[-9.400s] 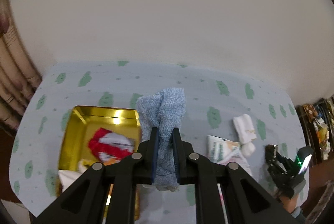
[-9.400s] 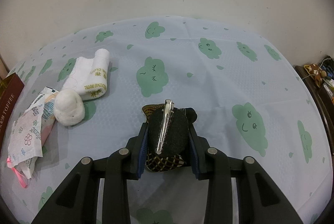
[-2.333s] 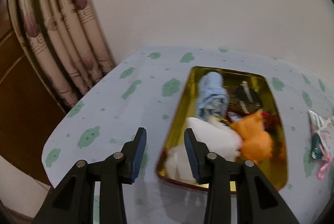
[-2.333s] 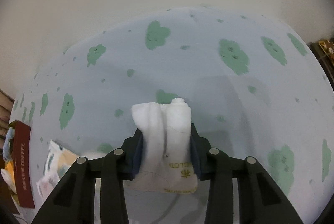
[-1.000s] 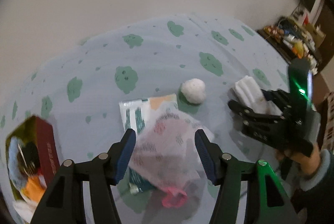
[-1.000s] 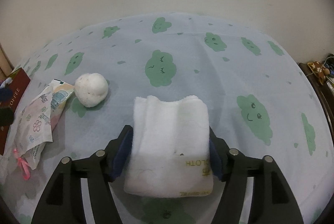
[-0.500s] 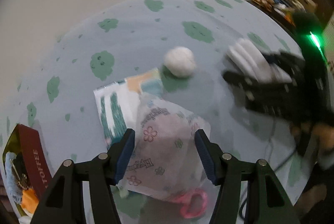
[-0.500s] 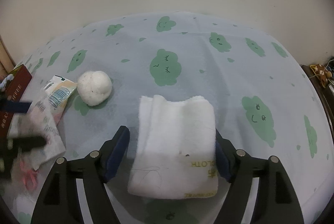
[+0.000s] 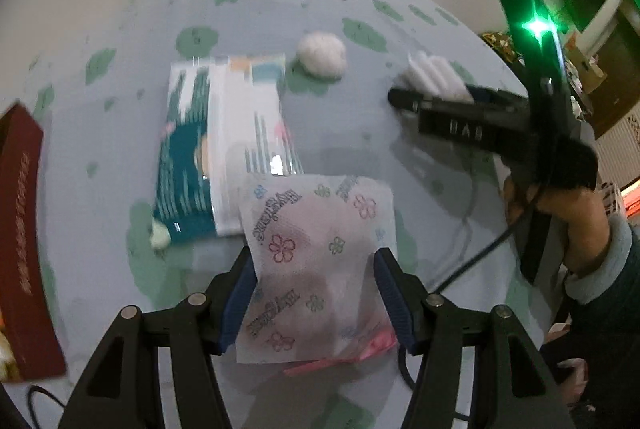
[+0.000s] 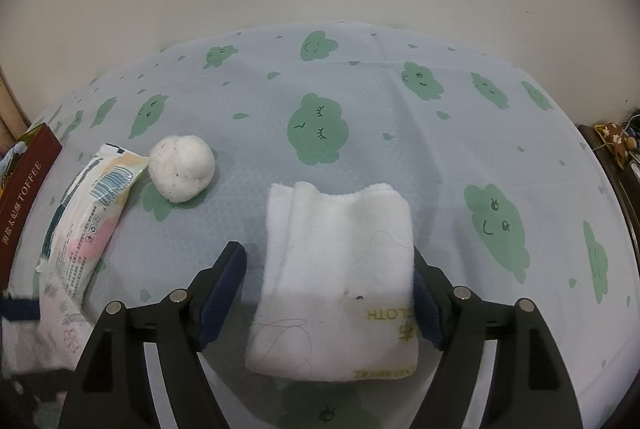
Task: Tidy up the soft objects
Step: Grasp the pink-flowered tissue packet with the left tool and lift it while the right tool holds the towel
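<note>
White terry cloth (image 10: 336, 281), folded to a thick rectangle with yellow lettering at its hem, is laid flat on the tablecloth (image 10: 400, 117) between the blue pads of the right gripper (image 10: 328, 293); jaws stand apart, a gap is seen at the left pad, whether the right pad touches cannot be told. A fuzzy white ball (image 10: 182, 167) is seen near it, beside a glossy flat wipes pack (image 9: 216, 145). A thin floral non-woven pouch (image 9: 316, 269) with a pink tie is framed by the left gripper (image 9: 316, 293), jaws wide, pads at its edges, grip not clear. A dark red toffee box (image 10: 24, 197) is seen at the left edge. Pale plastic cloth is printed with green clouds.
</note>
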Demonstrator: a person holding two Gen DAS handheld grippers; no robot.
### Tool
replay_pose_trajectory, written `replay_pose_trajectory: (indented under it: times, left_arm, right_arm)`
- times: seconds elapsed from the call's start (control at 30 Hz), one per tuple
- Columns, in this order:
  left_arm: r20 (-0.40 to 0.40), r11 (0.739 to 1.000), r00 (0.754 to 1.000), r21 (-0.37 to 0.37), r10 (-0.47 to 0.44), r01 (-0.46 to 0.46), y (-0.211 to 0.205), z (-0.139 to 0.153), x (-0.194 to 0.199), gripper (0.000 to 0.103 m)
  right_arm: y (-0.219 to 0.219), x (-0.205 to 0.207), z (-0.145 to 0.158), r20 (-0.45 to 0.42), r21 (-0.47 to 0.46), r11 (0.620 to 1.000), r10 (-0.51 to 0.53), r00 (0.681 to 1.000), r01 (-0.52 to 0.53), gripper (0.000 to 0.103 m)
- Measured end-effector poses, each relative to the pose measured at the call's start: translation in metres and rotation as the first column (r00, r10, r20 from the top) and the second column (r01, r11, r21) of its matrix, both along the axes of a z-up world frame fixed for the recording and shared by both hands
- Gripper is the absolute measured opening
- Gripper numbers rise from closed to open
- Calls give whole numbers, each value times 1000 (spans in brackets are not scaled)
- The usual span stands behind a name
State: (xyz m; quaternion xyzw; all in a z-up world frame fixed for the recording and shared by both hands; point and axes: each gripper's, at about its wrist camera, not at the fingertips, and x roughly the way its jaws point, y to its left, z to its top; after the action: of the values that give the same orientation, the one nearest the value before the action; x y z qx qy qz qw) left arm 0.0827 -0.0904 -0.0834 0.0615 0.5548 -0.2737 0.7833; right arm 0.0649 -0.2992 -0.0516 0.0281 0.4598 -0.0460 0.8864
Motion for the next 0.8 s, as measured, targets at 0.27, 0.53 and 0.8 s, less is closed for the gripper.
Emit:
replay_pose_trajectory:
  times: [0.27,0.53,0.8]
  left_arm:
    - [50,996,998,80,39,-43,-19,-3,-3,66]
    - [95,997,994,50,52,-57,-15,0,-14,21]
    - [145,997,989,61,30,-39,-14,18,-28,19]
  right_arm:
    - [0,1,0,-3,3,1000,8,1000,-8,78]
    - [1,1,-1,-3,3,1000,8,1000,-8,78]
    - [1,1,-1,-3,2,1000,7,1000,-7,79]
